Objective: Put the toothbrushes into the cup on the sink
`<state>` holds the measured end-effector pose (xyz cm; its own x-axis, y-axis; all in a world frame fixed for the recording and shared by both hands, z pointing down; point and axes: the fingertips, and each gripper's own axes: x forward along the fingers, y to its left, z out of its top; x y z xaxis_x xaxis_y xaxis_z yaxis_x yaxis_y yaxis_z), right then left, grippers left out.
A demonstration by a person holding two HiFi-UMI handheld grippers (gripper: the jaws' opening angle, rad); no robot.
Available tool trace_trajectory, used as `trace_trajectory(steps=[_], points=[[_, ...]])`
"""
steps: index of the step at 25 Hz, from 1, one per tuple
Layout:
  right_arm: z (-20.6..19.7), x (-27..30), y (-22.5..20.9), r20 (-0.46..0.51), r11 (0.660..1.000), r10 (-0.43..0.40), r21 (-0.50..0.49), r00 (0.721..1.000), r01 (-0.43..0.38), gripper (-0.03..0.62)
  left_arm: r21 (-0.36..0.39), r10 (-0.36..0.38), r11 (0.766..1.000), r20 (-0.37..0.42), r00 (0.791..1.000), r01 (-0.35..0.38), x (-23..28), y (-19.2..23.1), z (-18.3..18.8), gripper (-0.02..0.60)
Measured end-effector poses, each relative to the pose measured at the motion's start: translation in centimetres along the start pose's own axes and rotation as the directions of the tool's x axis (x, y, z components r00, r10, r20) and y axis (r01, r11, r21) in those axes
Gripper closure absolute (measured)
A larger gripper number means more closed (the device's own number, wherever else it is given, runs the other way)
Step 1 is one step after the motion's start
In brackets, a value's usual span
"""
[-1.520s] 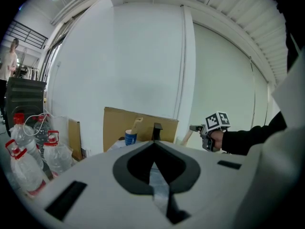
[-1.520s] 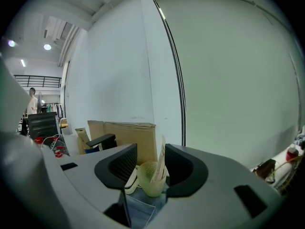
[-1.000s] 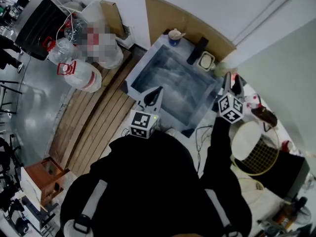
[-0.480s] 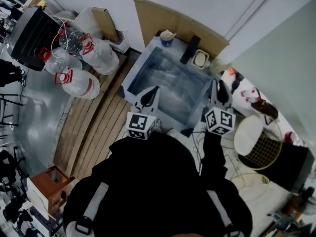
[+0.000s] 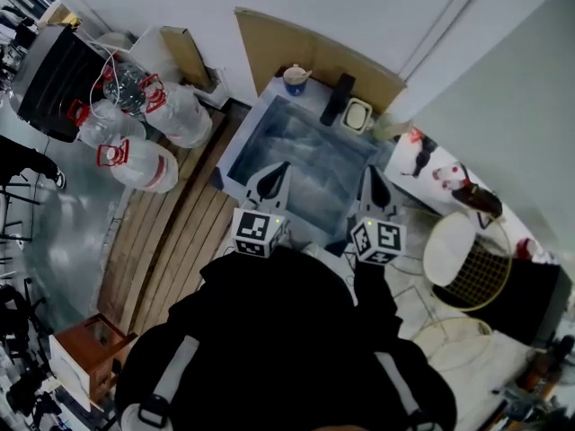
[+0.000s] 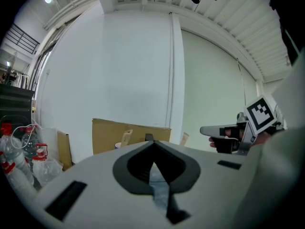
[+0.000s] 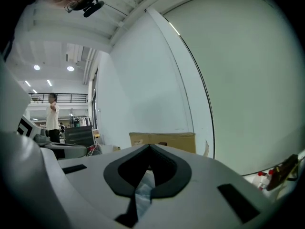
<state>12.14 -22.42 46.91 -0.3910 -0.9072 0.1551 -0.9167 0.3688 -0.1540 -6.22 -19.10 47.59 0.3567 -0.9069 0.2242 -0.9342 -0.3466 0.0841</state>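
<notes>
Jugs of water (image 5: 137,153) with red caps lie on the floor at far left, beside wooden boards (image 5: 171,241). Next I see the sink (image 5: 305,146), with a cardboard sheet (image 5: 305,52) leaning on the wall behind it. The blue cup (image 5: 295,80) stands on the sink's far rim, left of a dark block (image 5: 337,100) and a white dish (image 5: 358,115). A pale stick leans out of the cup, but it is too small for me to name. My left hand-held gripper (image 5: 279,167) hangs over the sink's near edge, its jaws pressed together with nothing in them. My right hand-held gripper (image 5: 370,172) sits beside it over the near right corner. Its jaws are closing down to a meeting, and its own view shows nothing between them. Both are well apart from the cup.
</notes>
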Motion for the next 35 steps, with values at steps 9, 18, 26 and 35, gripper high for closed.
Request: trace_trajectory(steps=[9,18,26,35], points=[[-0.8,-0.4,0.7,-0.020,1.000,-0.004,0.003,1.000,0.004,0.591,-0.001,-0.009,1.000,-0.001,1.000,0.009,1.1,-0.3,0.1,0.580],[-1.2,-0.4,1.3,-0.029,1.000,0.000,-0.007,1.000,0.000,0.591,0.010,-0.018,1.000,0.014,1.000,0.018,1.6,-0.5,0.2,0.580],[-1.1,-0.3,0.8,-0.022,1.000,-0.008,0.000,1.000,0.008,0.591,0.014,-0.029,1.000,0.009,1.000,0.028,2.0,-0.7,0.2,0.580],[-1.5,-0.2,0.5,-0.033,1.000,-0.009,0.001,0.999,0.009,0.591,0.014,-0.032,0.999,0.000,0.999,0.032,2.4,-0.8,-0.1,0.580]])
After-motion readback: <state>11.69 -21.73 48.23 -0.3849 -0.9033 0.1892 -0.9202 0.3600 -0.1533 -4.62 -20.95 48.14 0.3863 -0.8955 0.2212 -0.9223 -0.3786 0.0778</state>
